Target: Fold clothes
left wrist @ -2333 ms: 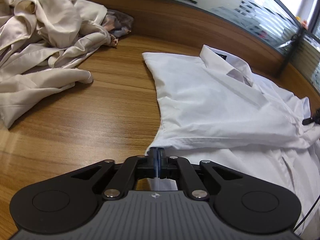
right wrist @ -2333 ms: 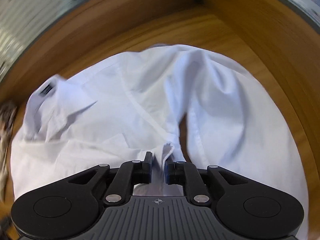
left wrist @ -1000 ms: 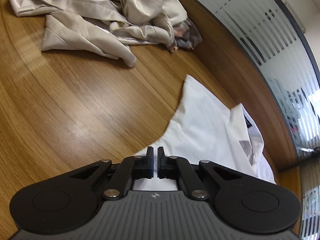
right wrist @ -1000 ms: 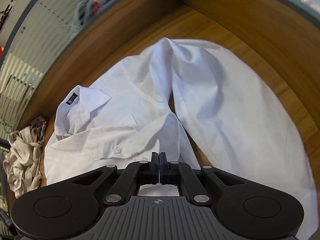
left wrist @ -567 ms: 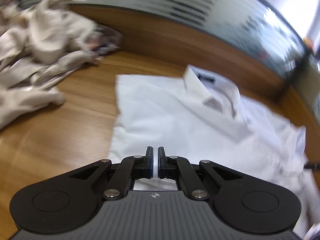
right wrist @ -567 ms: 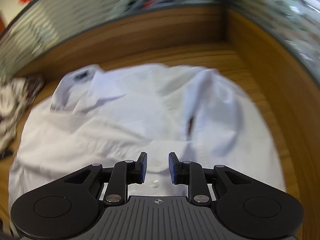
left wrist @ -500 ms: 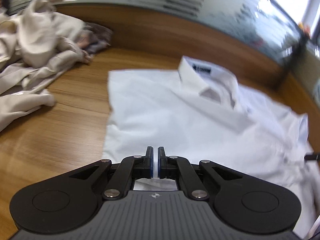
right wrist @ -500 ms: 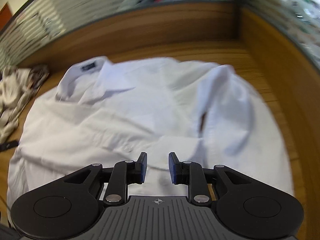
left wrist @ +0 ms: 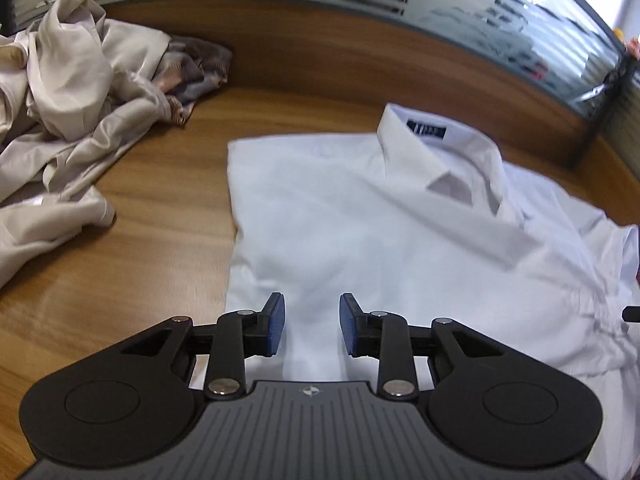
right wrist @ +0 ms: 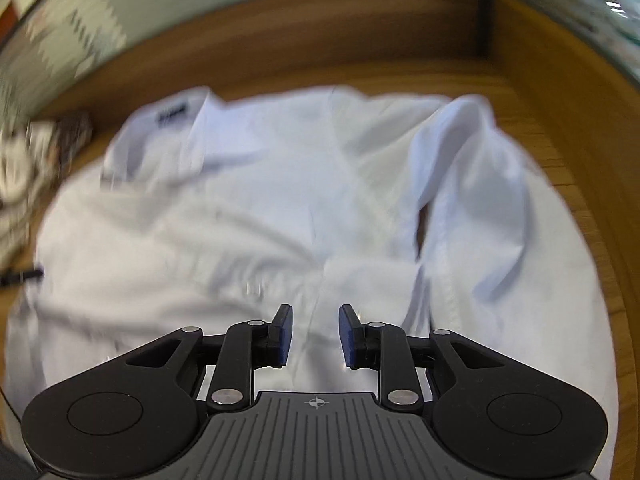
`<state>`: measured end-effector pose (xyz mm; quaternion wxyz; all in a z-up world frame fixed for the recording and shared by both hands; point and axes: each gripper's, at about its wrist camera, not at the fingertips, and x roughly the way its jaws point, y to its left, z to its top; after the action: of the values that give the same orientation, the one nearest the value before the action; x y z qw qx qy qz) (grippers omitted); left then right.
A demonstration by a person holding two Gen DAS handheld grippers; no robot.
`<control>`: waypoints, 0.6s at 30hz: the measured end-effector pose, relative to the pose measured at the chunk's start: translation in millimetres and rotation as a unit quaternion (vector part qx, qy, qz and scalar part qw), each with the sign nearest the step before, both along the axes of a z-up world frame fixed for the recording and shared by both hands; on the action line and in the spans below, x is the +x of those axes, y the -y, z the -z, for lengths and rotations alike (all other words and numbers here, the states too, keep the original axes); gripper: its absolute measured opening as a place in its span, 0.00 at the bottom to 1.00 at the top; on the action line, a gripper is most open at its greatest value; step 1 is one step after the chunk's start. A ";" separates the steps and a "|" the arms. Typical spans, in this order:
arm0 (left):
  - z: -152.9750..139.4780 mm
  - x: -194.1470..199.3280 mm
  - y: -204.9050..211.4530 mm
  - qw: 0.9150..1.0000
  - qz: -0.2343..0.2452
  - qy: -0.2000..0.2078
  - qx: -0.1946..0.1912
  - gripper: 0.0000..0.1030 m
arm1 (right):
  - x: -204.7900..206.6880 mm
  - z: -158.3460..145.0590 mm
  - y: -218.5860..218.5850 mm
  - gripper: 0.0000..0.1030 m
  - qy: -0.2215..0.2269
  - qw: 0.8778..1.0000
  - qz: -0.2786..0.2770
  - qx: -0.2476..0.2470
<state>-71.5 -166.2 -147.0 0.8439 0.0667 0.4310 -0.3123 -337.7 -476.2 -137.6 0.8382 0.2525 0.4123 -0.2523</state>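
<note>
A white collared shirt (left wrist: pixel 360 216) lies spread on the wooden table, its collar with a dark label (left wrist: pixel 430 132) at the far side. My left gripper (left wrist: pixel 312 328) hovers over the shirt's near left part; its jaws are opening, and no cloth is pinched between the blue pads. In the right wrist view the same shirt (right wrist: pixel 240 220) looks blurred, with a sleeve (right wrist: pixel 472 184) bunched at the right. Over the shirt's near middle my right gripper (right wrist: pixel 315 334) is opening too, its pads apart and clear of the fabric.
A heap of beige garments (left wrist: pixel 60 100) with a patterned cloth (left wrist: pixel 196 68) lies at the far left of the wooden table (left wrist: pixel 120 248). A raised wooden rim (left wrist: pixel 360 52) under frosted glass runs along the back and right side. A dark cable end (right wrist: pixel 20 276) lies at the shirt's left edge.
Both grippers were shut on the shirt's edges, swung over it and laid the fabric down. The right jaws parted first, then the left; the shirt now lies loose beneath both.
</note>
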 end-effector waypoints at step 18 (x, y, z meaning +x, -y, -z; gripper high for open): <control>-14.4 7.0 17.8 0.999 0.040 -0.010 0.013 0.39 | -57.4 -17.3 29.1 0.33 -0.028 0.993 0.115 -0.024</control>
<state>-64.5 -184.0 -132.6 0.8255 0.0912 0.4406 -0.3407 -395.1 -505.3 -120.4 0.7975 0.2709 0.3982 -0.3634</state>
